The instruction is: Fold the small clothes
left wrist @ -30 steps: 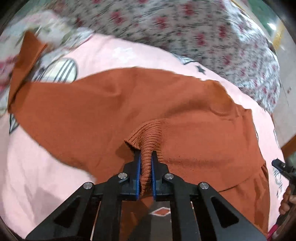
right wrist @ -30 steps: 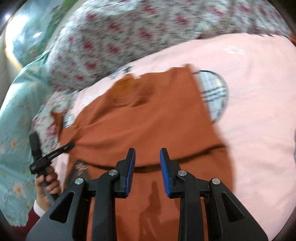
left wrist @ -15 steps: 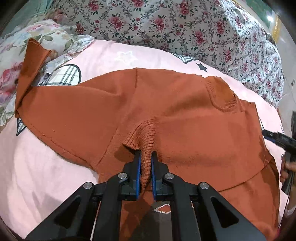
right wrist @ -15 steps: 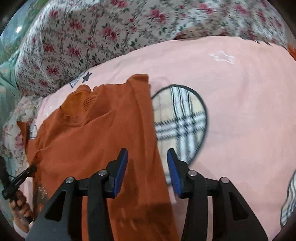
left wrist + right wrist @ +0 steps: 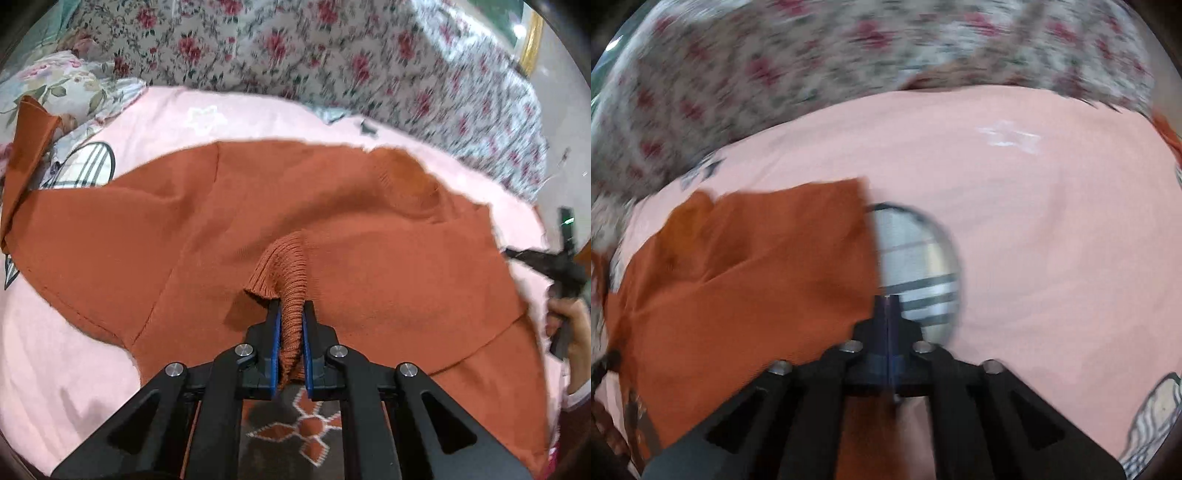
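A rust-orange knit sweater [image 5: 258, 229] lies spread on a pink bedsheet [image 5: 66, 369]. My left gripper [image 5: 290, 314] is shut on its ribbed cuff [image 5: 284, 269], holding the folded sleeve over the sweater's body. The sweater's other sleeve [image 5: 26, 147] trails off to the far left. In the blurred right wrist view, my right gripper [image 5: 888, 306] has its jaws pressed together at the sweater's right edge [image 5: 757, 280]; whether cloth is pinched between them is not visible.
A floral quilt [image 5: 332, 55] bunches along the far side of the bed. A plaid round print [image 5: 916, 266] marks the sheet beside the sweater. The right hand and its gripper [image 5: 561, 266] show at the right edge of the left wrist view.
My right gripper has gone from open to closed at the sweater's right edge, moving fast. My left gripper keeps the cuff and has shifted little.
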### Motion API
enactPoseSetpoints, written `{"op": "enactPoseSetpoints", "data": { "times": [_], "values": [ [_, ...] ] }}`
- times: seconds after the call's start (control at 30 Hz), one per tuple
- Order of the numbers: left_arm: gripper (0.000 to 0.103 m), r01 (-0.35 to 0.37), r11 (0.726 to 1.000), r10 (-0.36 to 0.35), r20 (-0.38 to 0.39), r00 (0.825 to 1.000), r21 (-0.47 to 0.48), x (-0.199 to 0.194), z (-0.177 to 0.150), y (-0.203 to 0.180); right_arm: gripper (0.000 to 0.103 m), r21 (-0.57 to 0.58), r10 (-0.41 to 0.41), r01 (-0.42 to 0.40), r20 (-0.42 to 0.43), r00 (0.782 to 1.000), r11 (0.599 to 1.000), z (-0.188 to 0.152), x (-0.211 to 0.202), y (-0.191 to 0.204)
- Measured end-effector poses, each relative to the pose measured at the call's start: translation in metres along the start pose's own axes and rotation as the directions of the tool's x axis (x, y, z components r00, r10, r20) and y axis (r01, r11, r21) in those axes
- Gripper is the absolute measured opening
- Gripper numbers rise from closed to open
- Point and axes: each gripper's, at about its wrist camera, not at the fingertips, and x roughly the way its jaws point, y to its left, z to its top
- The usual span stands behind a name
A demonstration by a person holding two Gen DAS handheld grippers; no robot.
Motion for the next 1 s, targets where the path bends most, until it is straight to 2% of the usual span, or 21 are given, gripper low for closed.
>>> {"op": "enactPoseSetpoints", "data": {
  "times": [0.03,0.1,0.13,0.17,0.2,0.23,0.3,0.33,0.37,0.4,0.43,0.5,0.53,0.6,0.67,0.73,0.8,0.87,0.93,0.97,1.0],
  "values": [
    [0.01,-0.01,1.0,0.01,-0.02,1.0,-0.01,0.006,-0.002,0.002,0.001,0.03,0.054,-0.054,-0.004,0.999,0.998,0.0,-0.001,-0.007],
    [0.016,-0.008,0.999,0.007,-0.045,0.999,-0.038,0.011,-0.005,0.008,0.004,0.03,0.07,-0.069,-0.028,0.997,0.997,-0.003,-0.004,-0.007],
    [0.023,0.008,0.998,-0.011,-0.048,0.999,-0.063,0.01,-0.007,0.013,0.014,0.019,0.084,-0.083,-0.029,0.996,0.996,-0.005,-0.005,-0.005],
    [0.027,0.023,0.996,-0.027,-0.049,0.998,-0.081,0.009,-0.007,0.016,0.025,0.004,0.102,-0.102,-0.026,0.994,0.995,-0.007,-0.007,0.0],
    [0.04,0.033,0.995,-0.038,-0.051,0.998,-0.098,0.008,-0.008,0.019,0.055,-0.005,0.105,-0.105,-0.022,0.994,0.994,-0.008,-0.007,0.006],
    [0.049,0.041,0.993,-0.047,-0.054,0.997,-0.112,0.008,-0.008,0.021,0.074,-0.022,0.108,-0.108,-0.01,0.994,0.994,-0.011,-0.008,0.011],
    [0.047,0.03,0.995,-0.036,-0.056,0.998,-0.1,0.01,-0.006,0.018,0.07,-0.058,0.091,-0.092,-0.013,0.996,0.994,-0.017,-0.003,0.024],
    [0.045,0.018,0.996,-0.024,-0.06,0.998,-0.09,0.012,-0.005,0.017,0.049,-0.08,0.084,-0.087,-0.04,0.996,0.993,-0.02,0.004,0.031],
    [0.04,0.0,0.997,-0.005,-0.063,0.998,-0.076,0.015,-0.002,0.015,0.031,-0.091,0.078,-0.083,-0.063,0.995,0.992,-0.023,0.01,0.036],
    [0.018,-0.014,0.998,0.01,-0.063,0.998,-0.065,0.016,0.0,0.013,0.014,-0.098,0.064,-0.071,-0.074,0.995,0.993,-0.024,0.012,0.037],
    [0.01,-0.016,0.998,0.012,-0.062,0.998,-0.06,0.015,0.003,0.012,0.013,-0.098,0.066,-0.071,-0.062,0.996,0.993,-0.023,0.009,0.036],
    [0.013,-0.029,0.998,0.027,-0.031,0.999,-0.06,0.009,0.007,0.012,0.011,-0.076,0.056,-0.057,-0.011,0.998,0.995,-0.017,-0.004,0.028],
    [0.013,-0.046,0.997,0.044,-0.034,0.998,-0.057,0.01,0.008,0.013,0.01,-0.06,0.054,-0.054,-0.002,0.999,0.997,-0.015,-0.006,0.024],
    [0.013,-0.086,0.995,0.083,-0.072,0.994,-0.041,0.021,0.005,0.015,0.011,-0.057,0.046,-0.048,-0.034,0.998,0.997,-0.016,0.003,0.021],
    [0.013,-0.093,0.995,0.091,-0.061,0.994,-0.028,0.021,-0.001,0.016,0.012,-0.091,0.014,-0.02,-0.06,0.998,0.996,-0.02,0.012,0.024],
    [0.016,-0.097,0.995,0.095,-0.051,0.994,-0.026,0.012,-0.004,0.018,0.024,-0.06,0.003,-0.006,-0.053,0.999,0.998,-0.019,0.004,0.022],
    [0.018,-0.09,0.995,0.089,-0.032,0.996,-0.043,-0.002,-0.007,0.024,0.031,-0.027,-0.007,0.006,-0.021,1.0,1.0,-0.021,-0.011,0.021],
    [0.021,-0.108,0.993,0.107,-0.012,0.994,-0.054,-0.014,-0.008,0.032,0.038,-0.02,0.087,-0.086,0.014,0.996,0.996,-0.029,-0.035,0.025],
    [0.033,-0.157,0.985,0.158,0.01,0.987,-0.074,-0.028,-0.007,0.049,0.055,-0.039,0.163,-0.162,0.017,0.987,0.986,-0.044,-0.053,0.033],
    [0.037,-0.186,0.979,0.188,0.018,0.982,-0.089,-0.033,-0.005,0.058,0.057,-0.048,0.179,-0.178,0.014,0.984,0.983,-0.049,-0.057,0.036],
    [0.047,-0.227,0.968,0.23,0.026,0.973,-0.105,-0.039,-0.002,0.071,0.057,-0.066,0.211,-0.21,0.004,0.977,0.975,-0.06,-0.064,0.043]
  ]
}}
